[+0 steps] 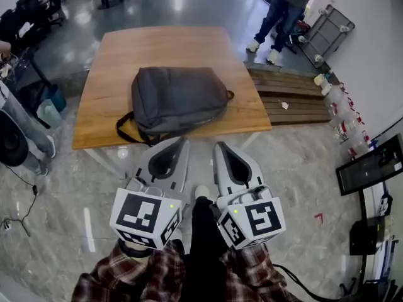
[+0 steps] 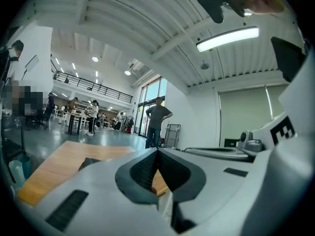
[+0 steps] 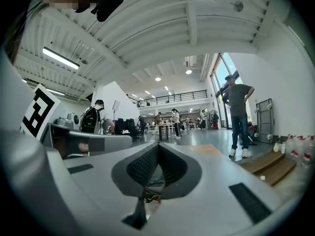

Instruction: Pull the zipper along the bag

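A dark grey backpack [image 1: 177,99] lies flat on the wooden table [image 1: 170,43], its straps hanging over the near edge. My left gripper [image 1: 182,141] and right gripper [image 1: 218,146] are held side by side in front of the table, short of the bag and above the floor. Both are shut with nothing between the jaws. In the left gripper view the left gripper [image 2: 157,150] points level over the wooden table [image 2: 54,163], with a corner of the backpack [image 2: 89,162] just showing. The right gripper [image 3: 158,145] looks across the hall. No zipper pull can be made out.
A wooden pallet [image 1: 291,96] lies right of the table. A person [image 1: 286,8] stands beyond it by a cart [image 1: 324,33]. Bottles [image 1: 340,106] line the right wall. Chairs and bags crowd the left side. A monitor [image 1: 371,165] sits at the right.
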A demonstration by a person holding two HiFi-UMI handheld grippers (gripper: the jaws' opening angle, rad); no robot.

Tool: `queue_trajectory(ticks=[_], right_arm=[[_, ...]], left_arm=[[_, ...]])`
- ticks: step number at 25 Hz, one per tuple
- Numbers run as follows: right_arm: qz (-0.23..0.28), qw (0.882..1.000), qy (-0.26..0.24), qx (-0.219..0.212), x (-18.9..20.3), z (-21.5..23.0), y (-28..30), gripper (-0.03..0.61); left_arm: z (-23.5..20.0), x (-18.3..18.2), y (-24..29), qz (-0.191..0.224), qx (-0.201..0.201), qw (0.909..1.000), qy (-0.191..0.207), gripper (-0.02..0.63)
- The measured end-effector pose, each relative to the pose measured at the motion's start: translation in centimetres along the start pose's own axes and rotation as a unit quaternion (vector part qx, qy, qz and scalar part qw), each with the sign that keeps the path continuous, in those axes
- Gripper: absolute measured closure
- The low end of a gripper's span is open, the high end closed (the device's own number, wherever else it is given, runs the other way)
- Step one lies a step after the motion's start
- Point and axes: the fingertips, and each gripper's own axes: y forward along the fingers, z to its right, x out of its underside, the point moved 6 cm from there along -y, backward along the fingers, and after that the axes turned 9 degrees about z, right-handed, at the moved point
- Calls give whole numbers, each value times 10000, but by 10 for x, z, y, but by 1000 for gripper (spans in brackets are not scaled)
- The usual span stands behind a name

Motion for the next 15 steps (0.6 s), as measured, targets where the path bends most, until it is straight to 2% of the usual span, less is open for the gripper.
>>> queue_trajectory(ticks=[8,15], right_arm=[[106,9993,-36,-367,4,92,118,568],[39,9942,-78,-1069,-4,176,207,568]], left_arm=[[-51,5,133,115,-310,9994,94,603],[-72,1,248,209,-855,9959,191,603]])
